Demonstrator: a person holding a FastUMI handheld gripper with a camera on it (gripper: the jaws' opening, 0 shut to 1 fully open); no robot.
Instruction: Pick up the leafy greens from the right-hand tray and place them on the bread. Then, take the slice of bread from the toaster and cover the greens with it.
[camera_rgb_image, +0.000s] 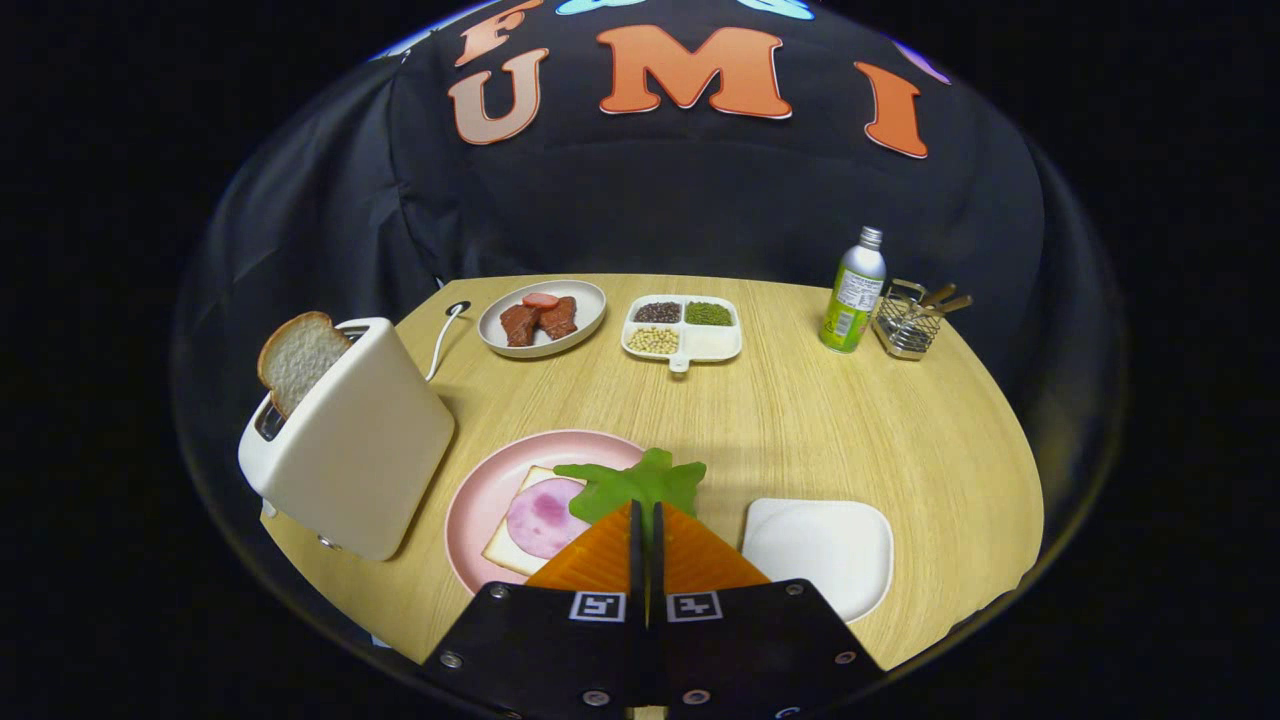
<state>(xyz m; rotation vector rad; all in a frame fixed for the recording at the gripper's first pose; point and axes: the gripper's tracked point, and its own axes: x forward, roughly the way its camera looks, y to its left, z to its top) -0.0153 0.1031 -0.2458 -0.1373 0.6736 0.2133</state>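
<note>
My gripper (645, 508) is shut on the leafy greens (640, 483), a flat green leaf that sticks out ahead of the fingertips. It hangs over the right edge of the pink plate (480, 490). On that plate lies a slice of bread (510, 552) topped with a round pink ham slice (542, 517), just left of the fingers. The white tray (820, 545) right of the fingers holds nothing. A cream toaster (350, 440) stands at the left with a bread slice (298, 358) sticking up from its slot.
At the back of the round wooden table (800, 420) sit a plate of meat pieces (542, 318), a divided dish of beans (683, 328), a green bottle (853, 292) and a wire cutlery holder (908, 322). The toaster cable (442, 335) runs back.
</note>
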